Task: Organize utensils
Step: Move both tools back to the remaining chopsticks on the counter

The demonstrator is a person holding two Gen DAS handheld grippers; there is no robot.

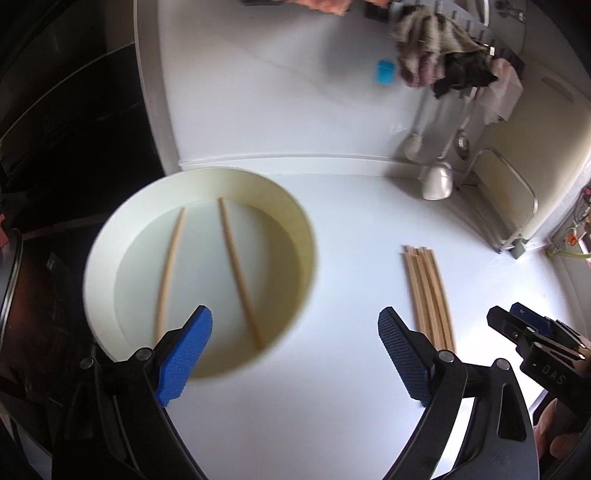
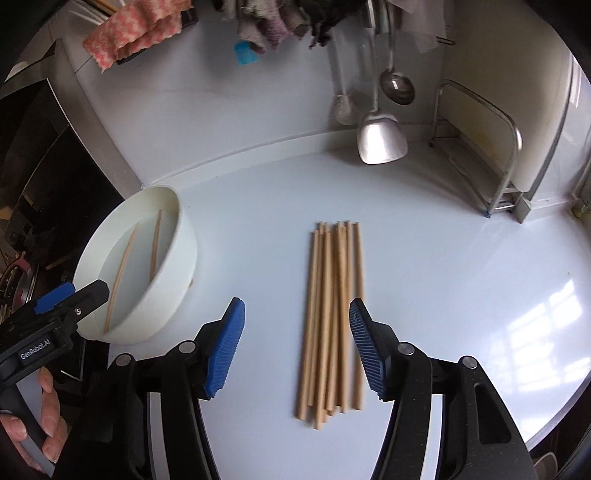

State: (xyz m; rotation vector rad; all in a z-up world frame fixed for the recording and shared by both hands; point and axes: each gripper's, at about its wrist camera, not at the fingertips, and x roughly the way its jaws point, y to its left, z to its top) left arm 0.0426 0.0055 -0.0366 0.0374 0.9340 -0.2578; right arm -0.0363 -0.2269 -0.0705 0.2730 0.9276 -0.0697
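**White desk, chopsticks half sorted**

Kitchen corner with a glossy white desk point(image 2: 443, 258) running up to a white wall, where a metal spatula point(image 2: 382, 138) and a ladle point(image 2: 397, 86) hang next to some rags point(image 2: 136, 29) that are cut off at the top of the frame. A small blue thing point(image 2: 244, 52) sits on the wall too, too blurry to say what it is.

The round white bowl point(image 1: 110, 236) is at the desk's left edge with two chopsticks point(image 1: 236, 269) lying flat inside, apart from each other. It's smeared by blur in the left wrist view. The rest, a bundle of chopsticks point(image 2: 334, 317), lies loose on the desk well to the right of the bowl; can't count them, they overlap.

Left gripper point(image 1: 295, 354) hangs over the bowl's near rim, fingers spread wide, nothing in them. Right gripper point(image 2: 296, 349) is over the near end of the bundle, fingers wide on either side of it, not touching as far as I can tell.
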